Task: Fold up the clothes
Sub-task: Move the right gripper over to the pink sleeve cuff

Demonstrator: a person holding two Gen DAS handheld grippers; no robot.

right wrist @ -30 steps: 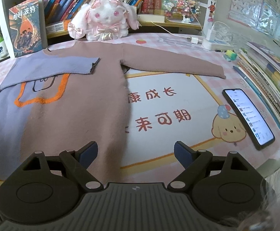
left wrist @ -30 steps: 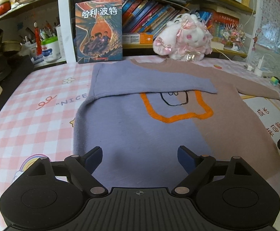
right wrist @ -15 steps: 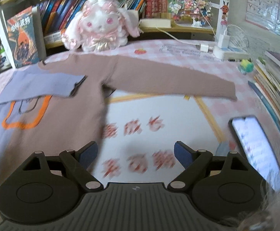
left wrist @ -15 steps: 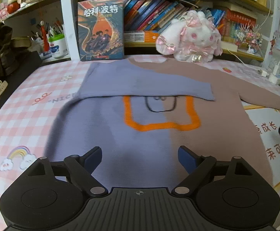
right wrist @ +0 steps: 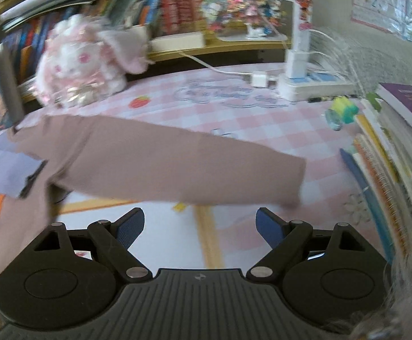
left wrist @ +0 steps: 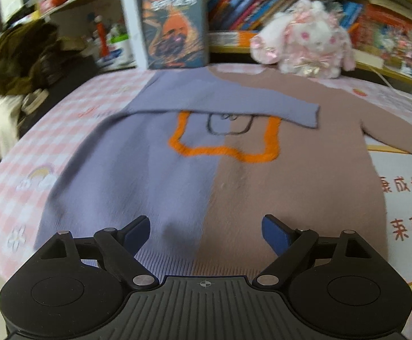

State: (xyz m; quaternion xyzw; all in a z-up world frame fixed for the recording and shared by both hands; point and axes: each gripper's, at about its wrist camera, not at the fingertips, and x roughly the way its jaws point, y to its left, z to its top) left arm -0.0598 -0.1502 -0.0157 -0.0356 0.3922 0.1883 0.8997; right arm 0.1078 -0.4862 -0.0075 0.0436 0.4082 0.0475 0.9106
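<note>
Sweater (left wrist: 206, 170) hem lies just past our left gripper (left wrist: 206, 231), whose jaws stand wide with nothing between them. Our right gripper (right wrist: 200, 223) hangs with jaws just as wide and empty, above the bare printed mat (right wrist: 160, 226), close to the brown sleeve (right wrist: 177, 167) that stretches out flat across the pink checked table (right wrist: 262, 121). We see the garment spread front-up, lilac on one half and brown on the other, with an orange outline on the chest. Its lilac sleeve (left wrist: 220, 96) is folded across the chest. Beyond the collar sit a plush rabbit (left wrist: 305, 42) and an upright book (left wrist: 174, 25) against the shelves.
</note>
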